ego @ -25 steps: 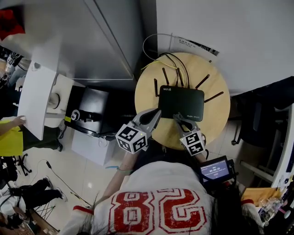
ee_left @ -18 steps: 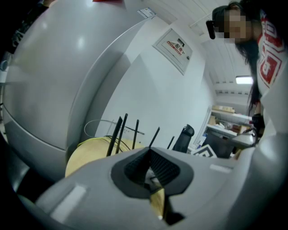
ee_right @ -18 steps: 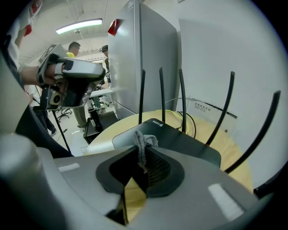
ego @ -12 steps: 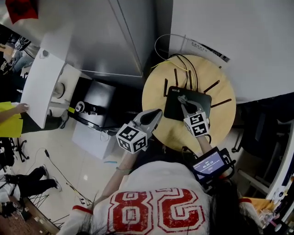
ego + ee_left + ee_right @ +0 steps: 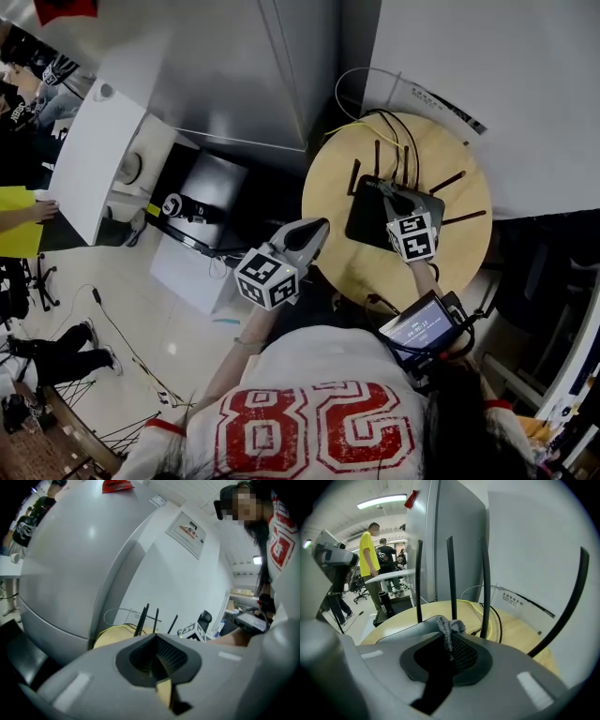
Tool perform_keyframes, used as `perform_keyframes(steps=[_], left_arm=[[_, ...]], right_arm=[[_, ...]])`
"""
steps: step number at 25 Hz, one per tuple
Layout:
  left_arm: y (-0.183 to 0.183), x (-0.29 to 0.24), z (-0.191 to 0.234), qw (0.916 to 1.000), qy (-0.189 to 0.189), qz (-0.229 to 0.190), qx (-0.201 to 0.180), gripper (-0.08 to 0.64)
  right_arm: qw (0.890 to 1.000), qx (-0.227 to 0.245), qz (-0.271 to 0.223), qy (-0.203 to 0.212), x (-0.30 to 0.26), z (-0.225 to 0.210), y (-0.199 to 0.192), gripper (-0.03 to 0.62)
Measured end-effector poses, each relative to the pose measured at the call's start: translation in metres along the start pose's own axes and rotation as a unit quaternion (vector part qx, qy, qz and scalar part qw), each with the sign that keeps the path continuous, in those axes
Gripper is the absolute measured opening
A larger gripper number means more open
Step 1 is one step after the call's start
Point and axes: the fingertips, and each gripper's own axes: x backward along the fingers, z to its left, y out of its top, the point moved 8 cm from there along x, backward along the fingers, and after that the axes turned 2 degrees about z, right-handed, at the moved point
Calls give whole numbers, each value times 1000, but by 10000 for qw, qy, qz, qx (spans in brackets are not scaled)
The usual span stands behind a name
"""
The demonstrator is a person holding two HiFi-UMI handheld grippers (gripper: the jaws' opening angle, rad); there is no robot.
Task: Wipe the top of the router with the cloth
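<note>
The right gripper (image 5: 392, 195) is over the flat black plastic router (image 5: 370, 223), which lies on the round pale wooden table (image 5: 349, 270) with its thin black antennas (image 5: 451, 573) standing up along the far edge; 4 of them show in the right gripper view. Its jaws are pressed together on a small bunched grey cloth (image 5: 451, 626), a tuft of which sticks out above the tips. The cloth end of the gripper is low over the router's top; whether it touches cannot be told. The left gripper (image 5: 312, 230) hovers beside the table's left rim, apart from the router, its 2 jaws closed against each other with nothing between them. Black and yellow cables (image 5: 367, 129) run off the router's rear.
</note>
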Motion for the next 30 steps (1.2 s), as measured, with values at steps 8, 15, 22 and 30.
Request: perform_keyframes(steps=[8,15,22,30], left_arm=[[2,-15,-7,9996,-297,38,-25,0],[0,-28,-18,9985,-535,128,-52,0],[-5,-36,-29,9975,-677,197,-66,0],[-9,-31,-30,9987,-504,104,-23,0]], right_arm=[[9993,-322,-71,149,27,28,-25,43],[9987,-316,-46,406,57,66,-51,43],[9976,-340,-87,597,75,90,-61,43],[9966,-430,-159,686,74,85,-59,43]])
